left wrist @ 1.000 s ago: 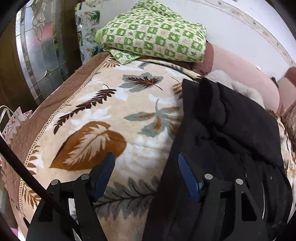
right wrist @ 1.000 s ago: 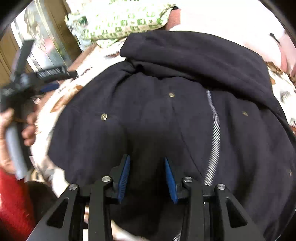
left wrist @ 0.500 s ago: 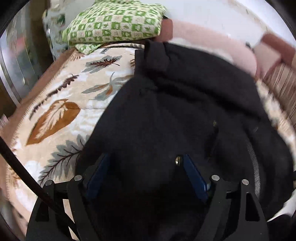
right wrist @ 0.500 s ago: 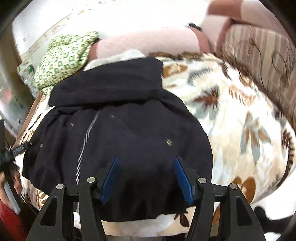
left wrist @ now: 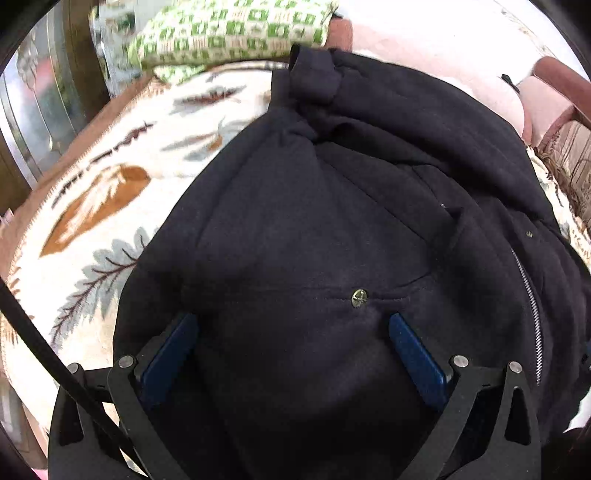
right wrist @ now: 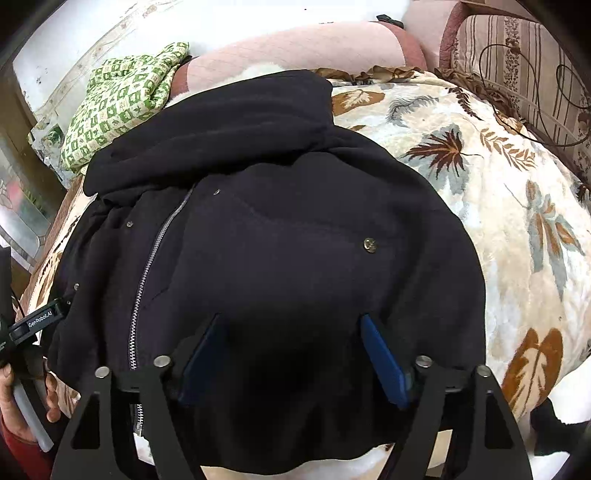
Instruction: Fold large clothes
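Note:
A large black zip jacket [left wrist: 332, 229] lies spread on a leaf-patterned blanket [left wrist: 110, 206], its hood bunched at the far end. My left gripper [left wrist: 291, 332] hovers over the jacket's left half near a brass snap [left wrist: 359, 297]. Its jaws are opening wide and the blue pads [left wrist: 173, 354] press on nothing. My right gripper [right wrist: 291, 343] hangs over the jacket [right wrist: 277, 229] to the right of the zipper [right wrist: 147, 277]. Its jaws are also opening, with cloth lying below them but not pinched. The left gripper [right wrist: 33, 325] shows at the left edge in a person's hand [right wrist: 22, 398].
A green checked cloth [left wrist: 229, 33] is piled at the bed's far left. A pink bolster [right wrist: 295, 48] lies behind the jacket, and a striped cushion [right wrist: 517, 55] with a dark cable sits far right. Bare blanket [right wrist: 517, 221] stretches right of the jacket. A glass door [left wrist: 40, 96] stands left.
My left gripper moved right from the bare blanket to over the jacket and its jaws spread wider. My right gripper swung right across the zipper and its jaws also widened.

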`<state>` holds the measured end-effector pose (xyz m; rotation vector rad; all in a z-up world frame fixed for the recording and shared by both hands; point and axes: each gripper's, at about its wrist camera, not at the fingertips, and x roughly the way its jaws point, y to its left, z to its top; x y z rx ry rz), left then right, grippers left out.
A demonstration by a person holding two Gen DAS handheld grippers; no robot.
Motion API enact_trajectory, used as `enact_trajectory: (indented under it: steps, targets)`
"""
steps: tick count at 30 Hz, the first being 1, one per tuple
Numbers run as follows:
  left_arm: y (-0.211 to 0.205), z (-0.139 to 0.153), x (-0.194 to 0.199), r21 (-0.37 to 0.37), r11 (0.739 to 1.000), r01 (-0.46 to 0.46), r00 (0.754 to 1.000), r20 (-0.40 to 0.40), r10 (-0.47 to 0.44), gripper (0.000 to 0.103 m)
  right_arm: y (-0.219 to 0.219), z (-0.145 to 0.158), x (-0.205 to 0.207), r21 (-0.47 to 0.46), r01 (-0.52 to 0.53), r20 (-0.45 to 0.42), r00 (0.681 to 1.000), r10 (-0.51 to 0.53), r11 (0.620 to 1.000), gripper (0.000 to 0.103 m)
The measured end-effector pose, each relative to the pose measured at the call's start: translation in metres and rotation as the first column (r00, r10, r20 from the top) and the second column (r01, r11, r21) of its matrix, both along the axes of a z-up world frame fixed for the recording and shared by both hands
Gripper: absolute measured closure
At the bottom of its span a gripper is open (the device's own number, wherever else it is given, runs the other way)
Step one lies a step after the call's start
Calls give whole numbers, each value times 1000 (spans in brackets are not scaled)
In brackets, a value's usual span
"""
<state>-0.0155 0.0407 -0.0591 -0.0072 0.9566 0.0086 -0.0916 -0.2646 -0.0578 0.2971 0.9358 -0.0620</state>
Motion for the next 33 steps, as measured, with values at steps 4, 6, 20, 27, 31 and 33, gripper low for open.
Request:
enact_trajectory:
  steps: [4,6,20,27,31,33]
  targets:
    - [-5,10,-8,-8,1000,29,1000,4,-29,3,0,-6,-1,27,6,28,1000,-7,1000,9]
    - [5,27,-14,-71,997,23,1000,18,-22,7,0,-8,0,31,-5,22,1000,4,1000,8]
    - [105,50,20,-49,999,3,1000,25,-2,7,-120,30,-9,101,123,-9,992,-122,987,10]
    - [98,11,42,-383,914,138,982,-65,-175,7,-143,-14,4,354,128,-82,991,-106,926,10]
    - [92,0,44,-431,889,152,973,-95,-212,7,-132,-23,13,383,88,-97,994,-55,920,10]
    - [90,1,41,-467,868,170,968,-87,-236,7,-123,-22,15,399,47,-91,996,-12,916,10]
